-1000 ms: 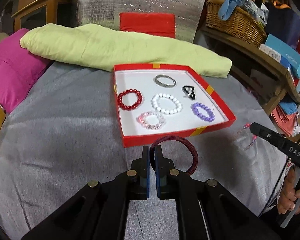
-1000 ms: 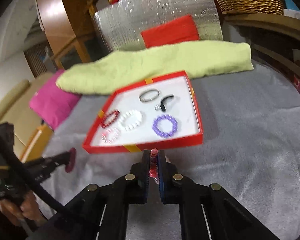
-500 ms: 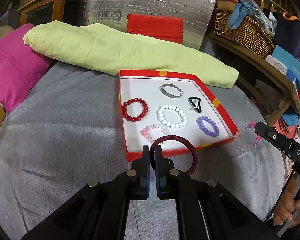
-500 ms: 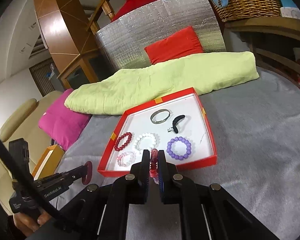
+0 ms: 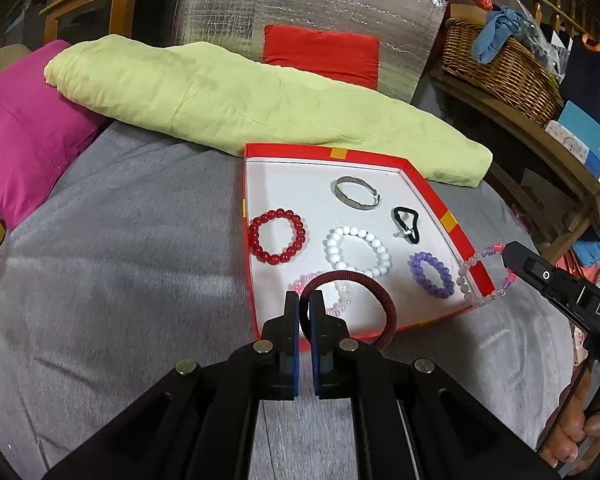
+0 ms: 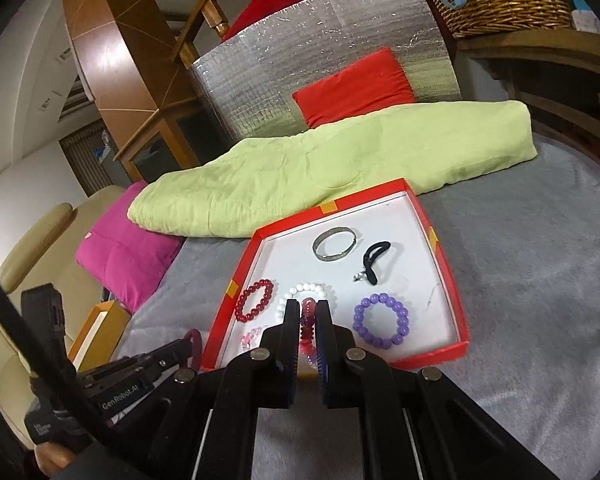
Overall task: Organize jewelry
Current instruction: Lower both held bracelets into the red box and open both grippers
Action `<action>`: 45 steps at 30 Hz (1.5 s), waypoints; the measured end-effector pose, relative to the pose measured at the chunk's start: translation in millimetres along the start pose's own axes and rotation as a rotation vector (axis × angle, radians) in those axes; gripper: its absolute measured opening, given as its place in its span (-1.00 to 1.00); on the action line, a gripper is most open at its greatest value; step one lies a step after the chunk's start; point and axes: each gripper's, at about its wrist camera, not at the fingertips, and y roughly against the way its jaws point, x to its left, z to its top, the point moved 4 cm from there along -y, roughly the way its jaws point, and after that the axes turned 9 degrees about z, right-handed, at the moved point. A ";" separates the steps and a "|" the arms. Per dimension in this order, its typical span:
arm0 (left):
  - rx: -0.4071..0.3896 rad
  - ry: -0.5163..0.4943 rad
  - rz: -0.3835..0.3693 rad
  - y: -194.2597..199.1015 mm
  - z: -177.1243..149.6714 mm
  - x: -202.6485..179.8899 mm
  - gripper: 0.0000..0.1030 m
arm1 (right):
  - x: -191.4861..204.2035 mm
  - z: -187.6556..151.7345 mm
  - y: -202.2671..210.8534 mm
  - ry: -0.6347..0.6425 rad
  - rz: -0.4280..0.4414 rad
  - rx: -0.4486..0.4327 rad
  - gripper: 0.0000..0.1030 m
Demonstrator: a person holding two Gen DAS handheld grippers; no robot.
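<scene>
Both grippers have advanced over the red tray's (image 5: 450, 222) near edge since a second ago.

Left gripper (image 5: 305, 300): clenched on a dark red corded bangle (image 5: 364, 280), carried above the near-left corner, over a pale pink bracelet (image 5: 342, 294).

Right gripper (image 6: 308, 312): clenched on a pink-and-clear beaded bracelet (image 5: 480, 276), hanging over the near-right corner.

Tray contents: red bead bracelet (image 5: 278, 236) at left edge; white bead bracelet (image 5: 358, 250) centre; purple bead bracelet (image 5: 432, 274) near right; silver bangle (image 5: 356, 192) and black hair tie (image 5: 408, 224) toward far edge.

Judgement: items held aloft for lowering into remaining free spots.
</scene>
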 end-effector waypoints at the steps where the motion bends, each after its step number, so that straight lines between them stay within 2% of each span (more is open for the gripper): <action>1: 0.000 0.001 0.002 -2.4 1.4 -0.3 -0.90 | -1.8 1.7 -3.1 -0.013 0.006 0.001 -0.85; 14: -0.021 0.037 -0.010 -36.8 33.4 -4.0 -0.90 | -30.2 24.7 -64.4 -0.123 0.029 0.035 -0.85; 19: -0.003 0.051 -0.008 -57.4 47.9 -8.1 -0.90 | -33.7 33.3 -83.7 -0.130 0.030 0.043 -0.84; 26: -0.002 0.012 0.009 -82.3 72.9 -19.8 -0.90 | -39.8 46.2 -102.6 -0.153 0.034 0.027 -0.84; 30: 0.046 0.045 0.003 -101.0 74.2 -17.4 -0.90 | -47.7 49.1 -113.4 -0.186 0.037 0.030 -0.84; 34: 0.057 0.057 0.004 -107.0 75.4 -18.8 -0.90 | -49.3 49.5 -118.9 -0.203 0.051 0.034 -0.84; 45: 0.092 0.031 0.049 -118.3 69.6 -26.5 -0.90 | -57.3 41.3 -130.6 -0.224 0.037 0.066 -0.82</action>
